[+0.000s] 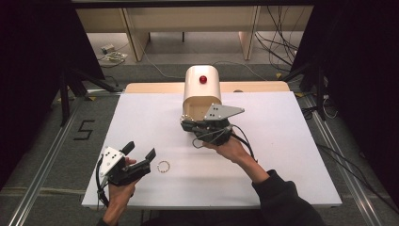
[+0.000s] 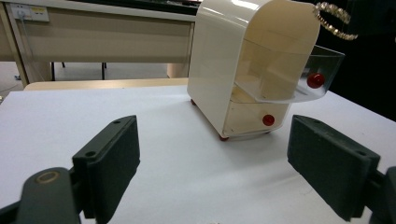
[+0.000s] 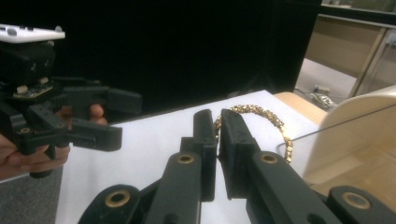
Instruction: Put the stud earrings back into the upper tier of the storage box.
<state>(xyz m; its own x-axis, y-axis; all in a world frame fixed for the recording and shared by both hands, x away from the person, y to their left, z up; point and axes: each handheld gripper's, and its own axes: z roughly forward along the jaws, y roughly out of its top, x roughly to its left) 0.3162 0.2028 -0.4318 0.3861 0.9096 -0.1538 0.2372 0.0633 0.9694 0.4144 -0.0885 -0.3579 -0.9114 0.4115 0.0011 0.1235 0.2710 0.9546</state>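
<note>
Up by the cream drawer cabinet (image 1: 202, 89), right hand-held gripper (image 3: 218, 126) pinching a gold bead bracelet (image 3: 261, 114) between nearly closed jaws, the chain arcing out to the side of the pads toward the cabinet's clear upper drawer (image 2: 299, 70). Seen from the left gripper view, that drawer standing pulled out, a red knob on its front, with the bracelet (image 2: 334, 18) hanging above it; lower drawer pushed in, also carrying a red knob. Down near the front left of the white bench (image 1: 282, 155), left hand-held gripper (image 1: 139, 151) resting with jaws spread wide and nothing between them, pointing toward the cabinet. Lying flat on the bench just beside the left gripper's jaws, a second bracelet (image 1: 163, 166), well apart from the cabinet. Both grippers being held by a person's hands, a dark sleeve covering the right forearm.
</note>
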